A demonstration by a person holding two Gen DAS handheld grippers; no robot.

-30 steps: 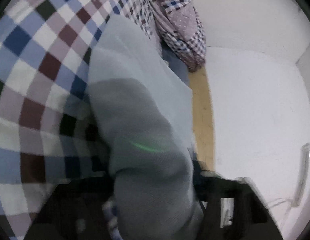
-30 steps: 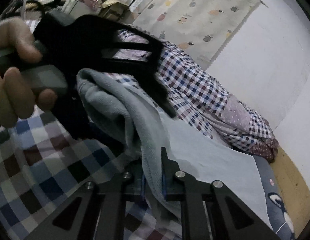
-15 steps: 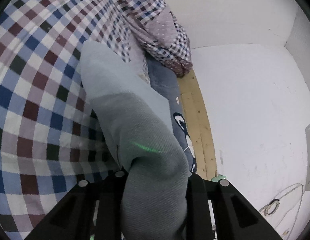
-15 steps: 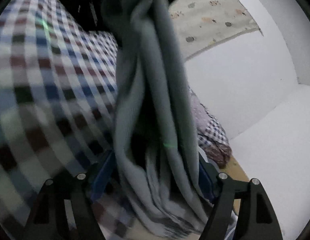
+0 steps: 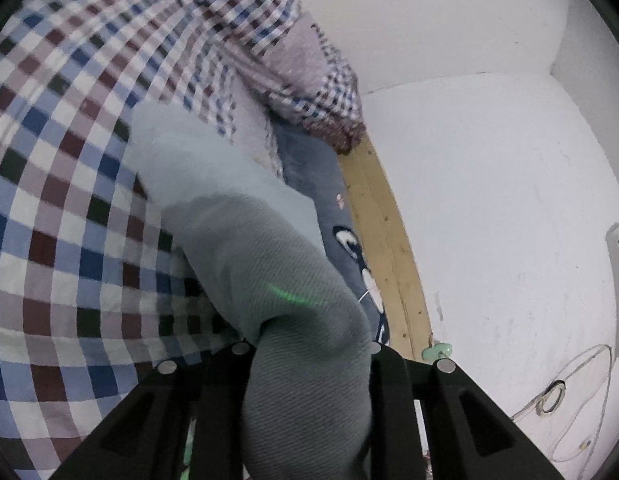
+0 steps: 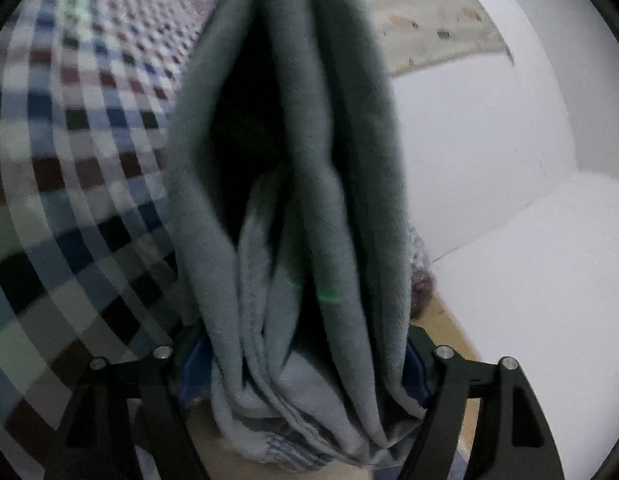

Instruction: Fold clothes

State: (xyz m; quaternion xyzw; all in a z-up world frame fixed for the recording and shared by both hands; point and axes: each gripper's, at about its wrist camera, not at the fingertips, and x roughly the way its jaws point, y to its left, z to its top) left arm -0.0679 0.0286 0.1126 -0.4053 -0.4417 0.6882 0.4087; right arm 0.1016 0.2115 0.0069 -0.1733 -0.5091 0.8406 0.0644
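A grey-blue garment (image 5: 245, 236) is lifted over the checked bedspread (image 5: 61, 208). In the left wrist view my left gripper (image 5: 305, 360) is shut on a thick bunch of it, and the cloth runs away from the fingers down to the bed. In the right wrist view the garment (image 6: 293, 208) hangs in several vertical folds straight in front of the camera. My right gripper (image 6: 301, 360) has its fingers spread wide on either side of the bunched folds. Whether the pads press the cloth is hidden.
A plaid quilt (image 5: 293, 64) is heaped at the bed's far end. A blue cartoon-print sheet (image 5: 333, 216) and a wooden bed rail (image 5: 385, 240) run along the white wall (image 5: 489, 200). A patterned curtain (image 6: 425, 16) hangs in the right wrist view.
Both grippers have risen with the garment, so it now hangs higher above the bed. The right gripper's fingers, closed a second ago, now stand wide around the bunched cloth.
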